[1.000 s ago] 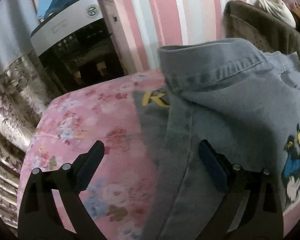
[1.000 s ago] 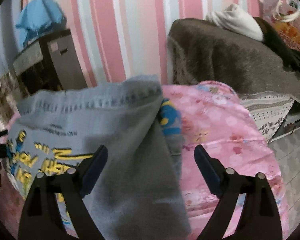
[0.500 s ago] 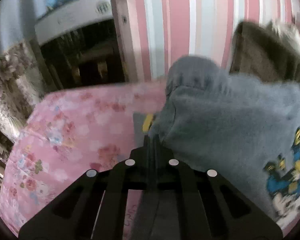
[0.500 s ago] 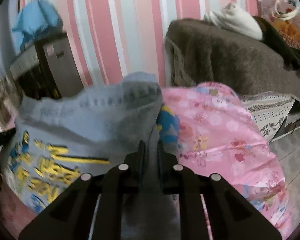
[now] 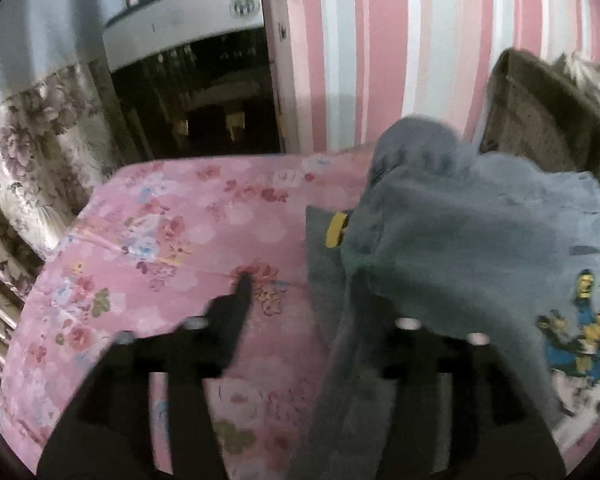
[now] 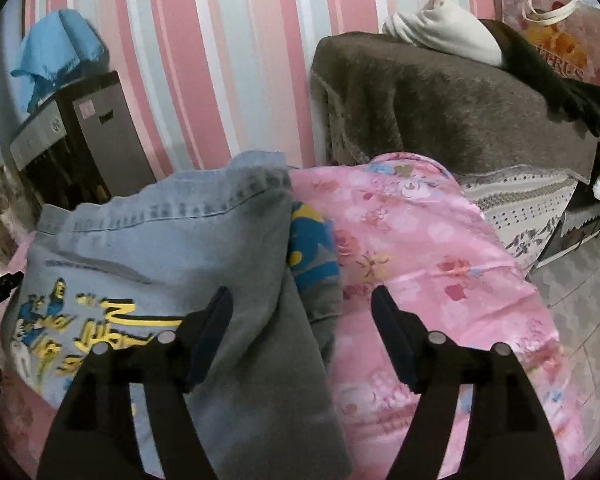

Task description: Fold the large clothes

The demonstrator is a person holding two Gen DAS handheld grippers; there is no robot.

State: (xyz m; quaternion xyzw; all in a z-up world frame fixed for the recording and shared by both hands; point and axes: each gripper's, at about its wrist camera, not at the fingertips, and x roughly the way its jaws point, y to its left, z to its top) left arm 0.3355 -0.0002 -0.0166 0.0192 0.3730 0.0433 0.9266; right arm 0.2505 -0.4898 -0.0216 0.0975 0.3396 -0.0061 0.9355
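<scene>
Left wrist view: my left tool (image 5: 300, 304) sits low in the frame with its jaws spread. One finger (image 5: 240, 292) shows blurred at lower centre over the pink floral bedspread (image 5: 160, 240); the other is mostly hidden under the grey garment (image 5: 460, 240), so the cloth drapes over that side of the tool and I cannot tell if it is caught there. The garment fills the right half of the frame, bunched up toward centre right, with a yellow letter showing at its left edge and a blue and yellow cartoon print at the lower right. Behind, at upper left, stands a dark appliance (image 5: 188, 80) with a white top panel against the pink striped wall (image 5: 380, 60).

Right wrist view: my right tool (image 6: 302, 312) is released, both fingers wide apart. Its left finger (image 6: 212, 320) rests over the garment (image 6: 160, 248), its right finger over the bedspread (image 6: 440, 260), and a fold of grey cloth runs down between them without being pinched. The garment lies across the left and centre of the frame on the bed, its stitched hem along the top edge and yellow lettering at lower left. A brown blanket (image 6: 440, 100) covers furniture at upper right.
</scene>
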